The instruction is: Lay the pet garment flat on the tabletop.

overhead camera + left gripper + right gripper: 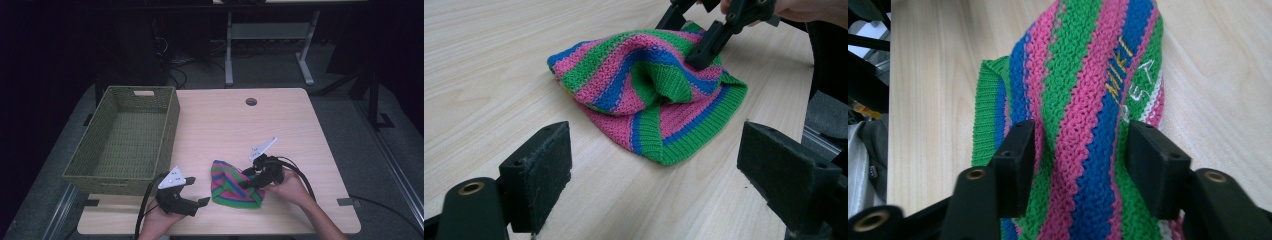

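Right gripper view: striped knit hat (pixel 1083 100) between parted jaws.

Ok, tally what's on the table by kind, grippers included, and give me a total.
Knitted striped hat: 1
Green woven basket: 1
Hand-held grippers: 2, the left gripper and the right gripper
Total: 4

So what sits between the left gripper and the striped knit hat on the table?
Nothing: in the left gripper view, bare wooden table runs from the left gripper, jaws open, to the striped knit hat.
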